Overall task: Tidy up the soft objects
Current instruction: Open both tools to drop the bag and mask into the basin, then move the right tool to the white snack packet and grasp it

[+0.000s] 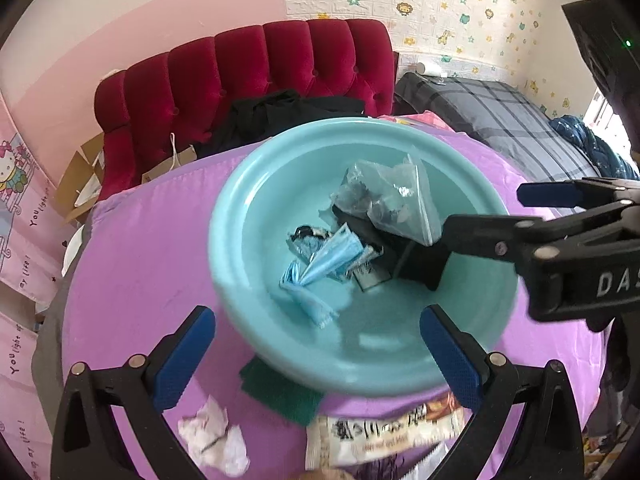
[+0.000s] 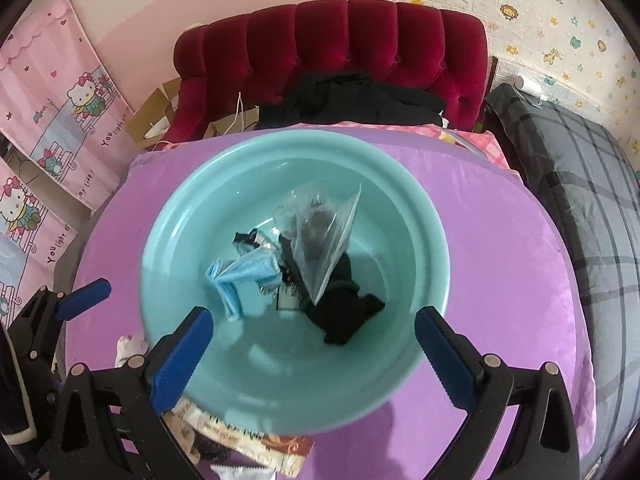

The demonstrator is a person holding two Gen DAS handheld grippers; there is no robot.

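Observation:
A teal basin [image 1: 240,240] [image 2: 160,240] stands on a purple cloth. Inside it lie a crumpled blue face mask [image 1: 328,260] [image 2: 244,276], a clear plastic bag [image 1: 384,196] [image 2: 324,236], a black cloth [image 1: 416,268] [image 2: 344,316] and some small packets. My left gripper [image 1: 320,356] hangs open over the basin's near rim, with nothing between its fingers. My right gripper [image 2: 316,352] is also open and empty above the near side of the basin. In the left wrist view the right gripper [image 1: 484,214] reaches in from the right over the bag.
On the purple cloth [image 1: 152,248] in front of the basin lie a crumpled white tissue [image 1: 212,436], a dark green cloth [image 1: 280,396] and a snack packet [image 1: 384,432] [image 2: 248,440]. Behind stand a red tufted sofa [image 2: 332,44] with black clothes and a plaid bed [image 2: 580,168].

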